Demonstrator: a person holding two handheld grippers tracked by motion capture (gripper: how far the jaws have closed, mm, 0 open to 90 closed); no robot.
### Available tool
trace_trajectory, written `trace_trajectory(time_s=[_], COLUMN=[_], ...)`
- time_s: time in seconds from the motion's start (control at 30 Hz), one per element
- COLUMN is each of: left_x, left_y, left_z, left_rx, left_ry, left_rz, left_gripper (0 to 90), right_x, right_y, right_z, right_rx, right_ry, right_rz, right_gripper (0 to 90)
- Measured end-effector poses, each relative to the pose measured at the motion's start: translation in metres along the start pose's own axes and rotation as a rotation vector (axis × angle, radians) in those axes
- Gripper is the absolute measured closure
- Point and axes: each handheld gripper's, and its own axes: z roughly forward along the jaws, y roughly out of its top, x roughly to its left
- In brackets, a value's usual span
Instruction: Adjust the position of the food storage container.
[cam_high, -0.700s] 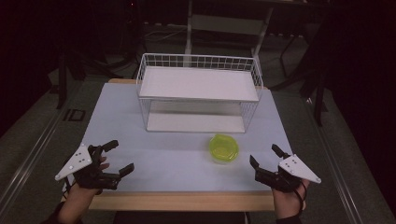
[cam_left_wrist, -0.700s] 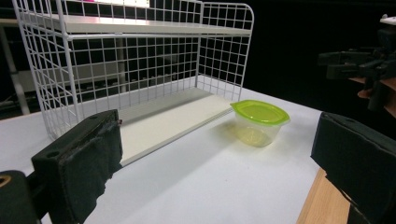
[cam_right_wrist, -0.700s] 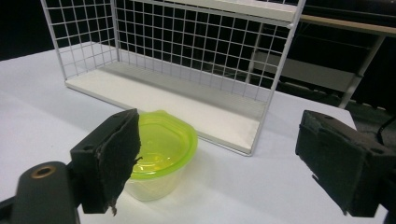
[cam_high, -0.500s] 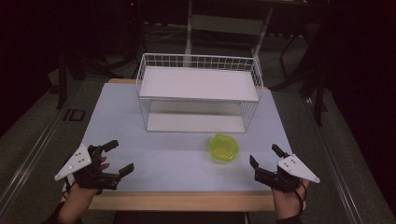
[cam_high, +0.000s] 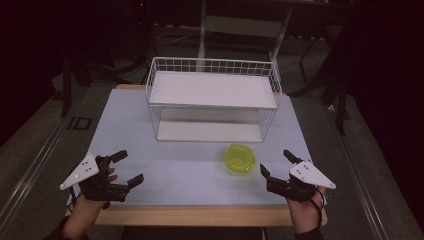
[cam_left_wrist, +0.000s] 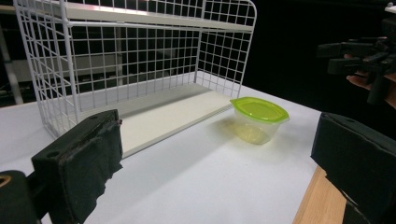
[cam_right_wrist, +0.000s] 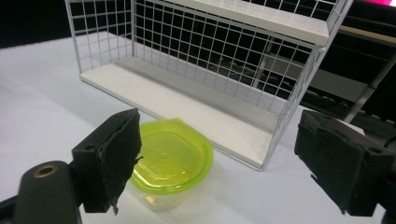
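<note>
A clear plastic container with a yellow-green lid (cam_high: 240, 158) stands on the white table top (cam_high: 190, 165), just in front of the white wire shelf rack (cam_high: 212, 106). My left gripper (cam_high: 126, 168) rests near the front left corner, jaws wide apart and empty. My right gripper (cam_high: 276, 163) sits near the front right corner, open and empty, a short way right of the container. The left gripper view has the container (cam_left_wrist: 259, 119) ahead between the jaws, with the other gripper (cam_left_wrist: 364, 58) beyond. From the right gripper view the container (cam_right_wrist: 170, 161) lies close, beside the left jaw.
The rack (cam_right_wrist: 210, 60) has a lower shelf board and an upper one, both bare. A wooden strip (cam_high: 200, 216) edges the table's front. Dark floor, a rail and furniture legs surround the table.
</note>
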Motion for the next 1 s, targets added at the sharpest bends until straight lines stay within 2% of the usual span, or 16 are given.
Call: trace_trajectory(time_s=[0.2, 0.27, 0.37, 0.47, 0.6, 0.67, 0.77, 0.9, 1.0], left_x=[0.0, 0.001, 0.001, 0.001, 0.001, 0.001, 0.0, 0.0, 0.0], left_y=[0.0, 0.0, 0.0, 0.0, -0.001, -0.001, 0.0, 0.0, 0.0], left_z=[0.0, 0.0, 0.0, 0.0, 0.001, 0.001, 0.001, 0.001, 0.001], left_rx=[-0.004, -0.002, 0.001, 0.003, 0.005, 0.004, 0.003, 0.002, 0.001], left_ry=[-0.003, -0.006, -0.009, -0.01, -0.013, -0.014, -0.014, -0.015, -0.015], left_rz=[-0.008, -0.009, -0.012, -0.015, -0.018, -0.017, -0.015, -0.015, -0.012], left_gripper=[2.5, 2.5, 2.5, 2.5, 2.5, 2.5, 2.5, 2.5, 2.5], right_x=[-0.006, -0.008, -0.013, -0.016, -0.02, -0.022, -0.025, -0.03, -0.037], right_y=[0.006, 0.007, 0.01, 0.012, 0.01, 0.009, 0.004, -0.003, -0.01], right_z=[0.012, 0.015, 0.02, 0.026, 0.033, 0.037, 0.043, 0.051, 0.058], right_rx=[0.016, 0.028, 0.033, 0.057, 0.06, 0.077, 0.114, 0.161, 0.19], right_ry=[0.037, 0.018, 0.058, 0.07, 0.096, 0.106, 0.101, 0.107, 0.111], right_rz=[-0.046, -0.052, -0.002, -0.001, 0.048, 0.041, 0.033, 0.026, 0.056], right_gripper=[13.0, 13.2, 12.4, 10.9, 11.0, 11.2, 15.4, 34.2, 44.0])
